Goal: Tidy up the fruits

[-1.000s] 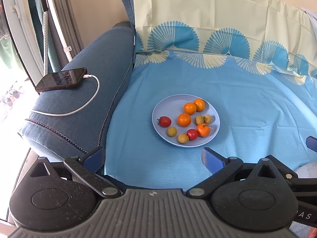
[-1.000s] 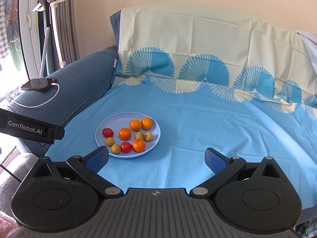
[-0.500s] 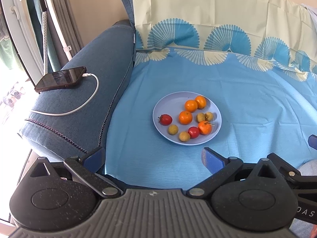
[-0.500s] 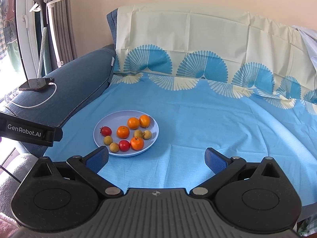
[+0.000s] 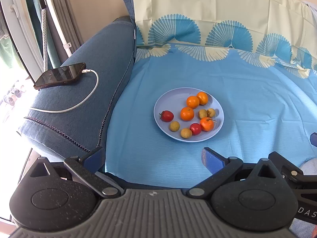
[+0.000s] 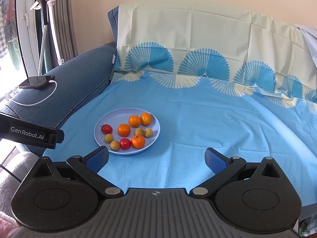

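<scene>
A pale blue plate [image 5: 170, 97] sits on the blue sheet and holds several oranges [image 5: 187, 113], two red fruits [image 5: 167, 116] and several small tan fruits [image 5: 174, 126]. The plate also shows in the right wrist view [image 6: 111, 117], with an orange [image 6: 124, 130] at its middle. My left gripper [image 5: 153, 155] is open and empty, short of the plate's near rim. My right gripper [image 6: 156, 157] is open and empty, with its left finger close to the plate's near edge.
A blue sofa armrest [image 5: 83, 103] on the left carries a phone [image 5: 59, 75] on a white charging cable [image 5: 79, 103]. A fan-patterned cloth [image 6: 198, 45] covers the sofa back. The left gripper's body [image 6: 29, 132] shows at the left of the right wrist view.
Both grippers have edged forward toward the plate, which now sits slightly lower and larger in both views. Both stay open. The fruits have not moved.
</scene>
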